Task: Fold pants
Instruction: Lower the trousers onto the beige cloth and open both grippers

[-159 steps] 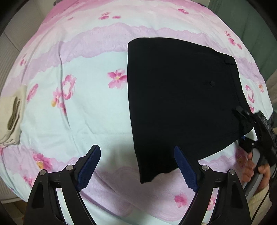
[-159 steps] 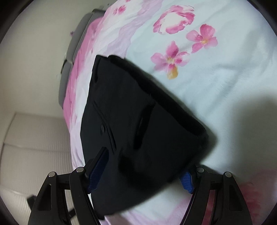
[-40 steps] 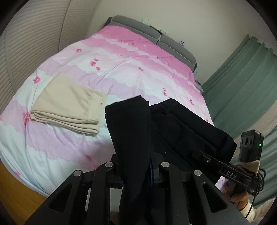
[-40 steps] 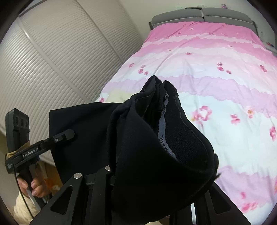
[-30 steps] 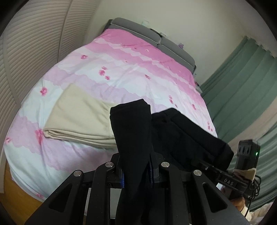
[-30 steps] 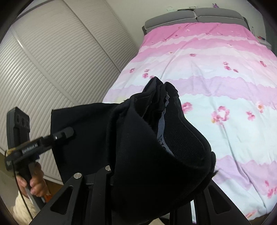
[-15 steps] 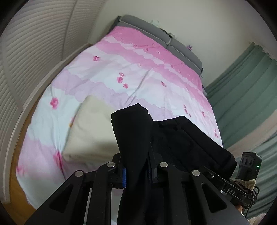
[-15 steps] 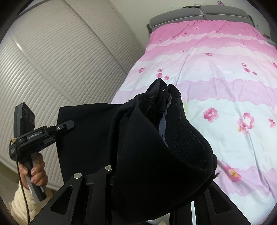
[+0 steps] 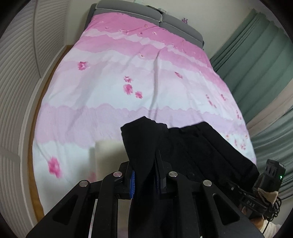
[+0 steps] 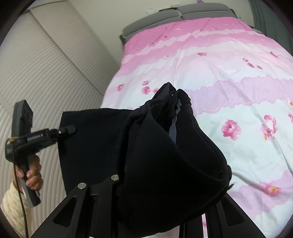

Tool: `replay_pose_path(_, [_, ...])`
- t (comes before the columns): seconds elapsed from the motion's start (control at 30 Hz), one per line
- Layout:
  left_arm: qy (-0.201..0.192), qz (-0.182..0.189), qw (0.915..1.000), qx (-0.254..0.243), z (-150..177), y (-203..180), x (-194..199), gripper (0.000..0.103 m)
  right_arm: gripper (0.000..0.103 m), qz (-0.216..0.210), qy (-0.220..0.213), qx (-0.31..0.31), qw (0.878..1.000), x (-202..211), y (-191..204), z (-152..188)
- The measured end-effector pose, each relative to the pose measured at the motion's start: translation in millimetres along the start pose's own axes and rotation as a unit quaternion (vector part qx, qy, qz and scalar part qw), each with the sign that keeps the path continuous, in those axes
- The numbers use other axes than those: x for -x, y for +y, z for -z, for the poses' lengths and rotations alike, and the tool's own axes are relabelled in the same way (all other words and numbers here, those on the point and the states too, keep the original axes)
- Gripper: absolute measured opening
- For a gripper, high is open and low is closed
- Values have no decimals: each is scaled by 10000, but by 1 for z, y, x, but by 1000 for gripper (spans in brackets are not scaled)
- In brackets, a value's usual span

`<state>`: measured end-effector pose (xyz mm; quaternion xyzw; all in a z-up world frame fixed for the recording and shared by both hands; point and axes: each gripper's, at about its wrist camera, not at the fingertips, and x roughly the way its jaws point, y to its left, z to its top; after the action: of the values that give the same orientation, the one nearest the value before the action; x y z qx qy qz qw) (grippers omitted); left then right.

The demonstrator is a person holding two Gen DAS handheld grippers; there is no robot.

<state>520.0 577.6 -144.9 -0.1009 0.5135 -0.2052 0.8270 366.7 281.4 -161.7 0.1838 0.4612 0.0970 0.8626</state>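
Note:
The black pants (image 9: 201,146) hang folded in the air over the bed, stretched between both grippers. My left gripper (image 9: 144,183) is shut on one end, a thick fold pinched between its blue pads (image 9: 132,183). In the right wrist view that same left gripper (image 10: 70,129) nips the far edge of the pants (image 10: 164,155). My right gripper (image 9: 228,184) is shut on the other end. In its own view the bunched cloth drapes over its fingers and hides them.
A folded beige garment (image 9: 104,152) lies on the pink flowered bed cover (image 9: 146,73) just under the held pants. A grey headboard (image 9: 128,9) stands at the far end, louvred doors (image 9: 16,91) on the left, green curtains (image 9: 260,55) on the right.
Both hands have swung left and lower with the pants still gripped. The beige garment has slid from the left of the view to just beneath the held cloth.

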Motion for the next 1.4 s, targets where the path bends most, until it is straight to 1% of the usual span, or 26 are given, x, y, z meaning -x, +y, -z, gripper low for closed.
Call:
replay_pose_path(0.13, [61,-264,9996,-39,-16,27,-43,18,28,212,156,-200,9995,-38,-5,0])
replay_pose_path(0.17, [41,-426,9991,-4,-17,35,-53,14,28,296,242,-289,9989,-49,-8,2])
replay_pose_path(0.2, [-10,-554,9985,19,-18,40,-57,11,29,350,333,-389,9981,-59,-12,5])
replay_pose_path(0.23, [-48,-693,9975,95,-20,48,-62,11,31,385,424,-519,9970,-68,-16,10])
replay_pose_path(0.3, [-33,-837,9961,280,-19,61,-68,11,31,604,712,-801,9924,-83,-29,19])
replay_pose_path(0.33, [-39,-858,9959,291,-16,62,-68,11,33,679,820,-895,9903,-88,-33,23])
replay_pose_path(0.4, [0,-875,9962,39,-5,52,-66,11,37,694,964,-1102,9868,-92,-44,34])
replay_pose_path(0.43, [44,-875,9961,-106,2,46,-65,11,41,755,1034,-1150,9851,-93,-48,38])
replay_pose_path(0.47, [82,-853,9961,-212,7,40,-65,14,45,762,1082,-1189,9840,-94,-50,40])
replay_pose_path(0.5, [166,-833,9958,-348,16,30,-65,17,52,752,1106,-1244,9832,-93,-49,41])
replay_pose_path(0.53, [236,-834,9953,-433,24,23,-65,24,56,723,1089,-1260,9834,-89,-53,45])
replay_pose_path(0.57, [281,-834,9948,-507,31,15,-64,28,58,725,1087,-1255,9835,-86,-56,47])
replay_pose_path(0.6, [308,-829,9945,-562,40,7,-63,29,63,788,1110,-1285,9823,-82,-61,52])
replay_pose_path(0.63, [355,-814,9941,-619,50,-4,-61,30,68,832,1124,-1319,9814,-81,-65,56])
replay_pose_path(0.7, [433,-805,9928,-770,66,-26,-56,34,69,879,1121,-1264,9817,-70,-71,63])
replay_pose_path(0.73, [424,-801,9925,-816,73,-37,-53,39,69,912,1130,-1201,9821,-62,-74,63])
replay_pose_path(0.77, [411,-777,9923,-876,81,-51,-48,48,69,993,1129,-1045,9831,-51,-78,67])
replay_pose_path(0.87, [291,-751,9912,-1055,101,-93,-34,61,69,1232,1100,-751,9834,-22,-94,72])
replay_pose_path(1.0, [60,-933,9886,-1180,122,-156,-20,68,69,1205,903,-657,9864,26,-122,67])
replay_pose_path(1.07, [-46,-1072,9859,-1285,136,-199,-15,74,75,1215,739,-557,9883,48,-133,59])
replay_pose_path(1.1, [-84,-1131,9849,-1309,140,-214,-14,75,79,1230,627,-465,9893,65,-140,55])
replay_pose_path(1.13, [-162,-1216,9836,-1324,148,-239,-11,77,83,1251,544,-384,9899,77,-145,51])
replay_pose_path(1.17, [-231,-1253,9833,-1303,154,-257,-9,77,85,1317,424,-257,9900,96,-154,47])
replay_pose_path(1.23, [-384,-1285,9836,-1204,167,-295,-5,78,85,1402,265,-66,9898,123,-167,39])
replay_pose_path(1.37, [-688,-1380,9836,-933,193,-373,5,84,85,1237,10,371,9916,182,-196,29])
replay_pose_path(1.4, [-754,-1392,9835,-874,199,-388,7,86,85,1177,-32,474,9919,196,-203,29])
